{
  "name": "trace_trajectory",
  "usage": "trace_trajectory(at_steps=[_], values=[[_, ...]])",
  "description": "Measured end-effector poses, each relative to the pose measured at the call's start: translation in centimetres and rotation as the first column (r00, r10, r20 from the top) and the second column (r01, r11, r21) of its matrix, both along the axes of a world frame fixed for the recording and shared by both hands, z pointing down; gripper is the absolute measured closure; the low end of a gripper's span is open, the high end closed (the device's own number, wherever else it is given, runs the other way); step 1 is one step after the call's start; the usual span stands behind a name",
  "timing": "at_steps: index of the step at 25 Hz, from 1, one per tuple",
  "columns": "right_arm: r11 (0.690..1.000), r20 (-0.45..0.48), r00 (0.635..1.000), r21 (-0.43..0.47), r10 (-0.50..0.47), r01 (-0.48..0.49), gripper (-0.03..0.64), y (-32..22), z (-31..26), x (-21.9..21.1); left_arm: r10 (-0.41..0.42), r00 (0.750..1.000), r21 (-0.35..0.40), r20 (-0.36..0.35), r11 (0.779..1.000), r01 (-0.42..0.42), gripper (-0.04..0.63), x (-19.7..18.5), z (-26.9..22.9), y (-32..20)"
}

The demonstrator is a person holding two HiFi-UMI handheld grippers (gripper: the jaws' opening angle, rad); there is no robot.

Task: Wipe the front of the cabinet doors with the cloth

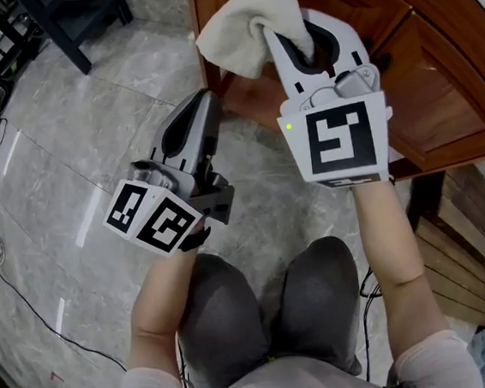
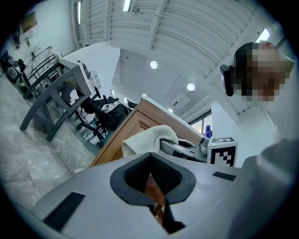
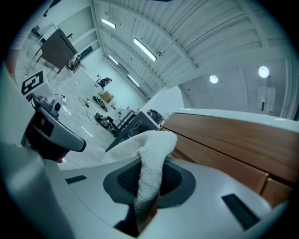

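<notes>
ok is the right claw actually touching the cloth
Touching. The right gripper view shows the cloth pinched between the shut jaws of the right claw, its loose end bunched above.

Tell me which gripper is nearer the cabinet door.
Right. The right gripper, clamping the cloth, is close in front of the cabinet door; the left gripper, shut and empty, sits farther back over the floor.

Left gripper (image 2: 151, 183): jaws together, nothing between
Cloth (image 2: 147, 138): beyond the fingertips, in right gripper (image 2: 174, 145)
Cabinet (image 2: 134, 122): behind cloth
</notes>
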State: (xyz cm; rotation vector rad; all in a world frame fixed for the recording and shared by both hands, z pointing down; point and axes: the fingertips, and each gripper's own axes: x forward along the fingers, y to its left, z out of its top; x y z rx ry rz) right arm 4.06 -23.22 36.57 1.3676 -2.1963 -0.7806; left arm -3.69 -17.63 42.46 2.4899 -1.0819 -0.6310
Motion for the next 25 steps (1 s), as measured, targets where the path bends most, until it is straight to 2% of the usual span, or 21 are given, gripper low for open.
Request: trace_trajectory(at_steps=[3, 11, 18, 25], values=[[0.999, 0.038, 0.999, 0.008, -0.033, 0.032, 0.546, -2.0, 0.5, -2.8, -0.039, 0.999, -0.007, -0.001, 0.999, 0.039, 0.578, -2.3, 0.6, 0.1], [0.998, 0.019, 0.999, -0.055, -0.032, 0.033, 0.546, -5.9, 1.9, -7.0, -0.087, 0.996, -0.033, -0.025, 0.996, 0.087, 0.578, -6.0, 1.9, 0.1], [0.999, 0.025, 0.999, -0.049, 0.019, -0.018, 0.546, -7.2, 1.9, -6.3, -0.077, 0.996, -0.034, -0.053, 0.997, 0.075, 0.578, -6.2, 2.1, -0.9], [0.998, 0.039, 0.998, -0.046, 0.054, -0.052, 0.546, -6.2, 1.8, -4.3, -0.064, 0.995, -0.038, -0.072, 0.997, 0.062, 0.578, -6.1, 2.6, -1.0]])
